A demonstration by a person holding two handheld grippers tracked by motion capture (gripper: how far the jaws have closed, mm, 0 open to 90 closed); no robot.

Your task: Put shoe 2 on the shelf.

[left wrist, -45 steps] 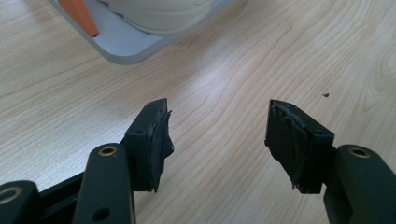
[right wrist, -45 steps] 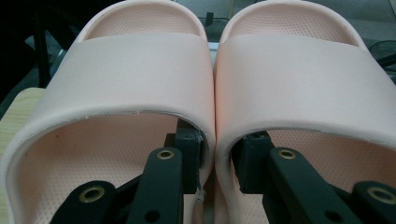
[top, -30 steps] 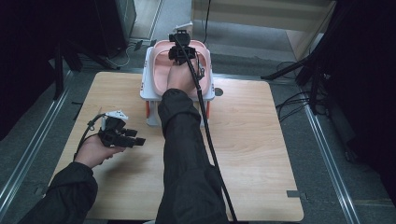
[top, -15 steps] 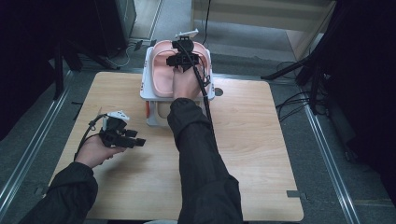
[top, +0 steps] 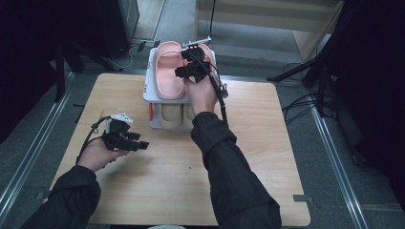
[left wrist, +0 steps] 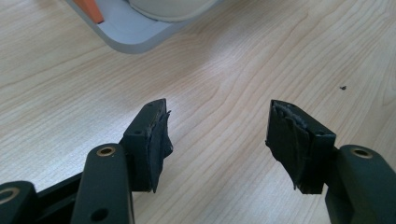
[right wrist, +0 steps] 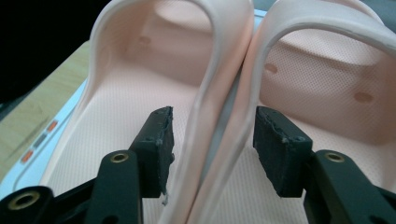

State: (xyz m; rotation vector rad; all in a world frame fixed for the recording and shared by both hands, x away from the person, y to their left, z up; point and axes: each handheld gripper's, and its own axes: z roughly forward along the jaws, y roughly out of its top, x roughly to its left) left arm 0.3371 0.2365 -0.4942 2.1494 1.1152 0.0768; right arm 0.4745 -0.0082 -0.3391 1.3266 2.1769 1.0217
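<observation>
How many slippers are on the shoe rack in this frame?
4: two pink slippers, and, lie side by side on the shoe rack's top shelf; two beige slippers, and, sit underneath. More may be hidden below.

The wooden table (top: pixel 267 157) is bare across the lower and right parts of the high view, giving free passage. The shoe rack (top: pixel 152 76) blocks the upper centre. On its top shelf two pink slippers (right wrist: pixel 205 93) lie side by side (inner edges touching), leaving no gap between them.
</observation>
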